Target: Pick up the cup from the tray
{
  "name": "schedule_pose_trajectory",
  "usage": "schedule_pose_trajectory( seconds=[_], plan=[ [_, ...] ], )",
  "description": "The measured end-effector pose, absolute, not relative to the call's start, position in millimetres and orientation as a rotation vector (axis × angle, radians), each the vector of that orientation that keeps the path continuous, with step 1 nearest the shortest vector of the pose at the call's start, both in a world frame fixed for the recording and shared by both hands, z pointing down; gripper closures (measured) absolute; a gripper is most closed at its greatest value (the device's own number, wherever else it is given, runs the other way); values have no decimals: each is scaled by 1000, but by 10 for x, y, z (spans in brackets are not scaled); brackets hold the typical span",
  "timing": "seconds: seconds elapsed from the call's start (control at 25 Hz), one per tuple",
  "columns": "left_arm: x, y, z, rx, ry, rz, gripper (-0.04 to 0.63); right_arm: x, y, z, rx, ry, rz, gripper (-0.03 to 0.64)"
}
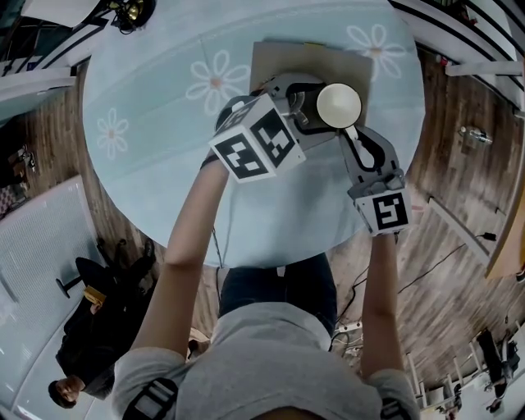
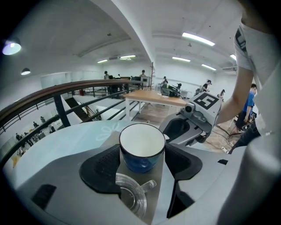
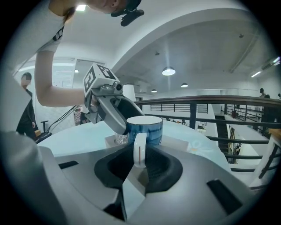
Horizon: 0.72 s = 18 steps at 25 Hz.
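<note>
A blue cup point(image 1: 339, 105) with a white inside and a white handle is over the grey tray point(image 1: 279, 61) at the far side of the round table. In the right gripper view the handle point(image 3: 139, 149) stands upright between the jaws of my right gripper point(image 3: 139, 165), which is shut on it. My left gripper point(image 2: 141, 163) comes in from the left. It is open, with its black pads on either side of the cup's body point(image 2: 142, 149). A clear glass cup point(image 2: 131, 195) lies just below the blue cup. Whether the blue cup rests on the tray is hidden.
The table point(image 1: 164, 123) has a pale blue cloth with flower prints. A dark object point(image 1: 131, 12) sits at its far left edge. A person in dark clothes point(image 1: 98, 328) is on the floor at lower left. A railing point(image 3: 210, 103) runs behind the table.
</note>
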<state>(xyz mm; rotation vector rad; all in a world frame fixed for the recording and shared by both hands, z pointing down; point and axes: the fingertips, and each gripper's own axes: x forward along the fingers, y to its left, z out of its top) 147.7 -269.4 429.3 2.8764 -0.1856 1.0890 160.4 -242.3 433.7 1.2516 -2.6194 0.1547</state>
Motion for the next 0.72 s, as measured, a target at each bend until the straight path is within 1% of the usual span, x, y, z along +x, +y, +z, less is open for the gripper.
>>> schedule_pose_trajectory(
  seconds=[0.32, 0.56, 0.72],
  plan=[
    [1504, -2695, 4290, 2888, -146, 1044, 273, 1609, -2436, 4325, 1243, -2637, 162, 560],
    [1502, -2702, 4416, 2937, -95, 1181, 267, 1607, -2440, 4317, 1191, -2659, 165, 560],
    [1553, -2703, 4431, 2946, -97, 1165, 247, 1602, -2436, 4320, 1161, -2674, 173, 560]
  ],
)
